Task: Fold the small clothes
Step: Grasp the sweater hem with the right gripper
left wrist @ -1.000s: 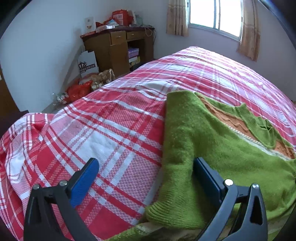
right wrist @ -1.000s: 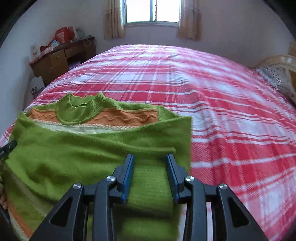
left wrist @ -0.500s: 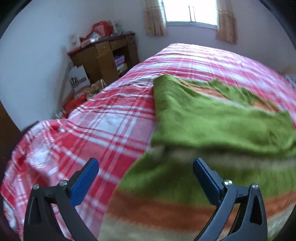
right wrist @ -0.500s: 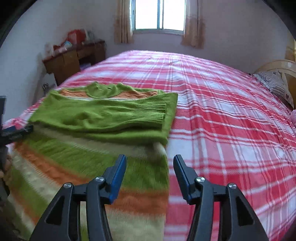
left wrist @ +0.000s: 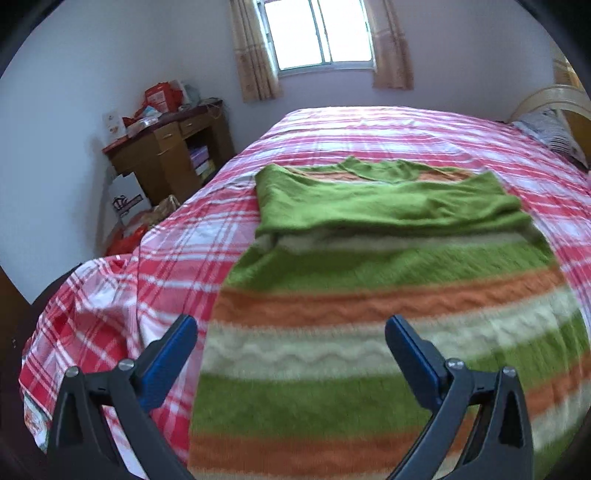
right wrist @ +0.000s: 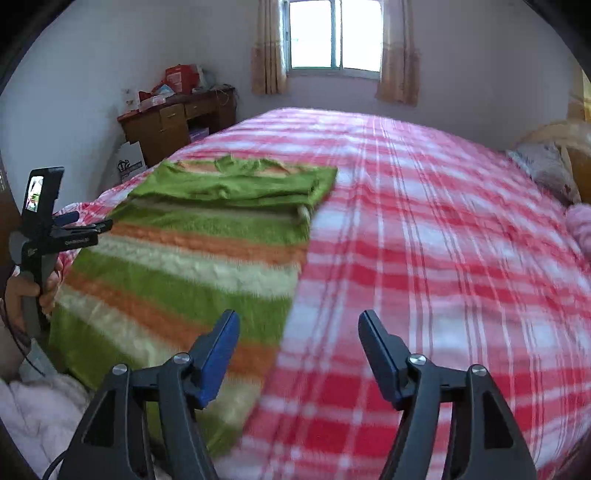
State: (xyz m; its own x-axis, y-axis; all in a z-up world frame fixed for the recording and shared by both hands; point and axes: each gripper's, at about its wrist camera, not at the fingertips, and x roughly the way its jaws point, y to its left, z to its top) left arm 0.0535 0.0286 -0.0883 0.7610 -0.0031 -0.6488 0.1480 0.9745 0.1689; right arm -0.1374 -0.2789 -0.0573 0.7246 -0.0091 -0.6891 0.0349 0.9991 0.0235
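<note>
Across the red-and-white plaid bed [left wrist: 424, 129], the green sweater [left wrist: 369, 288] with orange and cream stripes lies flat, its green sleeves folded over the chest at 12 o'clock and its striped body running down toward 6. Left hand-held gripper [left wrist: 291, 339] is spread wide above the hem, blue pads clear of the knit, nothing between them. Right hand-held gripper [right wrist: 299, 332] has just been opening and now stands apart too, straddling the sweater's right edge, with no cloth pinched between the pads. From the right wrist view, the left hand-held gripper shows at 9 o'clock, gripped by the person's hand [right wrist: 33, 291] just beside the sweater's left edge. Over at 10 o'clock a cluttered wooden desk [left wrist: 166, 155] stands against the wall, and a curtained window [left wrist: 317, 33] sits at 12.
</note>
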